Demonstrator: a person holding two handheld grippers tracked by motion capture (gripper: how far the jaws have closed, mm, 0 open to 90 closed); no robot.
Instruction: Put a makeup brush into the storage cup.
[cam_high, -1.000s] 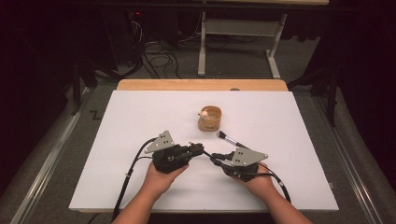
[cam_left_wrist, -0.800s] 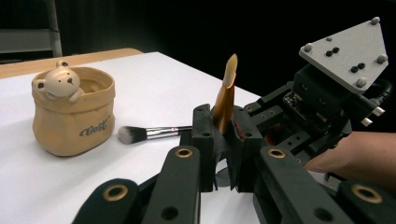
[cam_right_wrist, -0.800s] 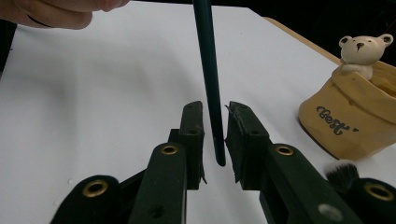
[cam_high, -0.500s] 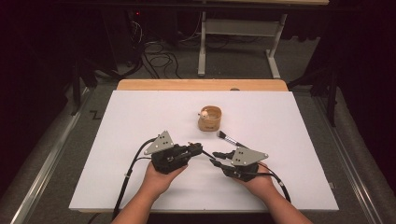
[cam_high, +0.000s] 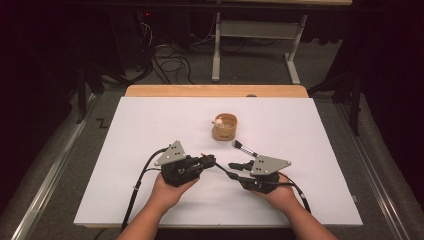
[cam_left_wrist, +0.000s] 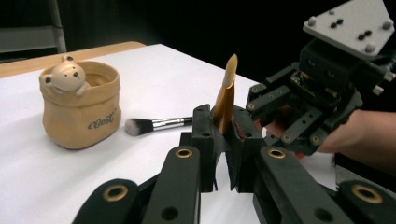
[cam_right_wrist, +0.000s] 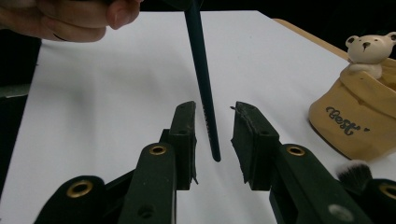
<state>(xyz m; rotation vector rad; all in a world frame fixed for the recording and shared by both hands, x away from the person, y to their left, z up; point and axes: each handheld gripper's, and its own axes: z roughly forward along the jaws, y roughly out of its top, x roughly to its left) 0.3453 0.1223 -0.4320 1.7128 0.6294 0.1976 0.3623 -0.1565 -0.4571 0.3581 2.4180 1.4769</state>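
My left gripper (cam_left_wrist: 223, 135) is shut on a thin brush, pinching it near its tan, gold-coloured end (cam_left_wrist: 226, 95), which sticks up above the jaws. The brush's dark handle (cam_right_wrist: 201, 74) slants across to my right gripper (cam_right_wrist: 214, 126). Its jaws have just been opening and now stand apart on either side of the handle, with the pads clear of it. In the high view both grippers (cam_high: 212, 161) (cam_high: 234, 165) meet tip to tip at the front middle of the white table (cam_high: 150, 130). A tan pot with a small bear on its rim (cam_high: 224, 127) stands just beyond them.
A second brush with a silver ferrule and fluffy bristles (cam_high: 245, 148) lies flat on the table between the pot and my right gripper. The table's wooden back edge (cam_high: 215, 91) runs behind the pot. Cables and a metal stand sit on the dark floor beyond.
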